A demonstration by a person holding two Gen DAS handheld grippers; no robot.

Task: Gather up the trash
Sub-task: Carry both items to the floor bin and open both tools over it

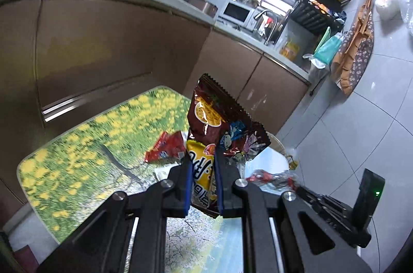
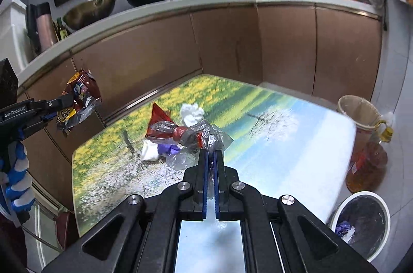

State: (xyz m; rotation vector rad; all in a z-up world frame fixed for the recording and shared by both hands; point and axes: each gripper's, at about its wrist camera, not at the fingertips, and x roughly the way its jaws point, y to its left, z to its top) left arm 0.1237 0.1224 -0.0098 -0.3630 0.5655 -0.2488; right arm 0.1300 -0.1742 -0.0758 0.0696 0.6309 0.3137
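My left gripper [image 1: 201,157] is shut on a dark red and yellow snack bag [image 1: 214,118] and holds it above the flower-print table [image 1: 77,157]; both show at the left of the right wrist view [image 2: 77,100]. My right gripper [image 2: 212,153] is shut on a crumpled clear plastic wrapper [image 2: 206,136] with red print, lifted over the table [image 2: 284,138]. On the table lie a red wrapper [image 2: 158,115], a white tissue [image 2: 192,113], a white scrap [image 2: 149,153] and a purple piece [image 2: 167,147]. The red wrapper also shows in the left wrist view [image 1: 167,147].
A white trash bin [image 2: 361,221] with a black liner stands on the floor at the table's right front corner. A beige basket [image 2: 358,113] and an oil bottle [image 2: 366,164] stand beside it. Brown cabinets [image 2: 232,46] run behind the table.
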